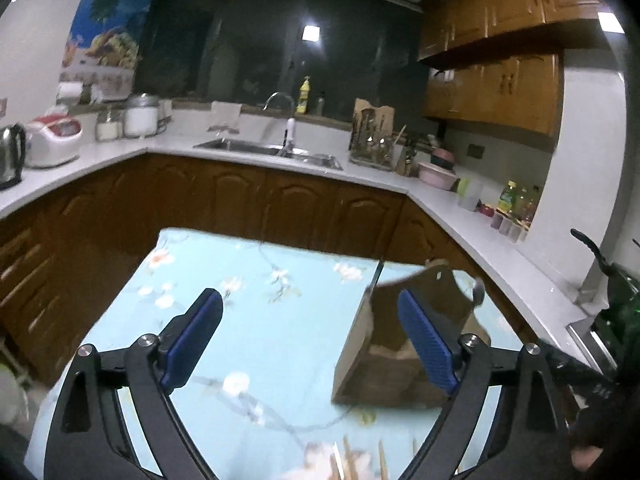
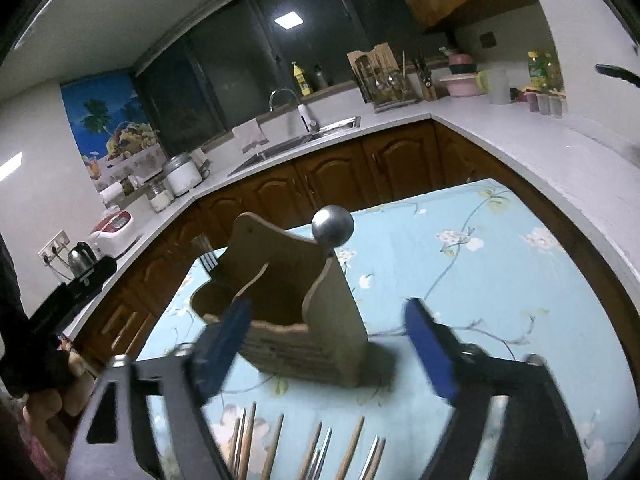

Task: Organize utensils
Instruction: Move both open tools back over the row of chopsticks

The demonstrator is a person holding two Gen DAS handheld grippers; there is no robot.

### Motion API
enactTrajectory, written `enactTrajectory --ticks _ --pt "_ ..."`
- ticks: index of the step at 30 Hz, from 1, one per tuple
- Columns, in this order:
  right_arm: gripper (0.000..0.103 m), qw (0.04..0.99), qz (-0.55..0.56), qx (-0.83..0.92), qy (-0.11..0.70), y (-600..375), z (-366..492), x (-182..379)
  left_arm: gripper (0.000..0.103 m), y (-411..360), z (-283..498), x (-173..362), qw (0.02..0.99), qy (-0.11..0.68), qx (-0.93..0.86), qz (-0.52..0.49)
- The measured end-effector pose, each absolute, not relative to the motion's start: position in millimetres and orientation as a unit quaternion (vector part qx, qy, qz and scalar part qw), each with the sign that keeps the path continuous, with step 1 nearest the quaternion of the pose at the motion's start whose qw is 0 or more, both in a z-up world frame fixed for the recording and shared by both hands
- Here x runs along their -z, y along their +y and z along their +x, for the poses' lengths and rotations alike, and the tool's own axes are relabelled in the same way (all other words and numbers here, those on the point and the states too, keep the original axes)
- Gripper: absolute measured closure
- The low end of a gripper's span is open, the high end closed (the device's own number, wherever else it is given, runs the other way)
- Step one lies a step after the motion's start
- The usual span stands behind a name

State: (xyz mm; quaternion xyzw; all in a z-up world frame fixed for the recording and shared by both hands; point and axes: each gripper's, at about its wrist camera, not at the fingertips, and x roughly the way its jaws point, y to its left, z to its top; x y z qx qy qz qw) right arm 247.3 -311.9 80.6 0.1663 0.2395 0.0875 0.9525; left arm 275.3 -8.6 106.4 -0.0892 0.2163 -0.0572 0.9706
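**Both grippers wide and empty, loose utensils waiting in front of the holder**

The left gripper (image 1: 310, 340) has its blue pads spread wide with nothing between them, only floral tablecloth (image 1: 248, 300). To its right the wooden utensil holder (image 1: 384, 344) stands upright on the cloth, a fork (image 2: 208, 258) in its left compartment and a spoon (image 2: 333, 227) with a round metal bowl rising from the right one. The right gripper (image 2: 334, 344) is likewise wide and empty, its left pad in front of the holder's near wall, whether touching I cannot tell

The loose utensils (image 2: 304, 448) lie fanned on the cloth just beneath the right gripper's jaws, near the table's front edge: several slim wooden sticks, likely chopsticks, mixed with shiny metal pieces, at least one with fork tines. They are cut off by the frame, so a full count is not possible

I judge these pieces light, stiff and thin. The metal ones will probably be slippery against the pads; the wooden ones should grip better. Lying flat and close together, each is best pinched across its shaft near the middle, one at a time, so it does not swing or drag a neighbour
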Motion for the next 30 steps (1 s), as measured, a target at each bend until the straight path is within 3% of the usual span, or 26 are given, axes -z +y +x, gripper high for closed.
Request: enactTrajectory --ticks 3,10,20,30 --pt "0.006 0.955 0.166 -0.090 0.229 -312 225 -82 0.010 3 249 -96 0.967 0.226 0.054 -0.101" --pt "0.005 0.961 0.153 -0.084 0.214 -307 162 -73 0.009 10 200 -66 0.953 0.273 0.061 -0.116" --pt "0.005 0.954 0.137 -0.072 0.256 -297 107 -29 0.009 15 148 -22 0.935 0.332 0.056 -0.115" --pt "0.005 0.947 0.129 -0.050 0.291 -292 97 -4 0.009 20 144 -4 0.922 0.367 0.054 -0.113"
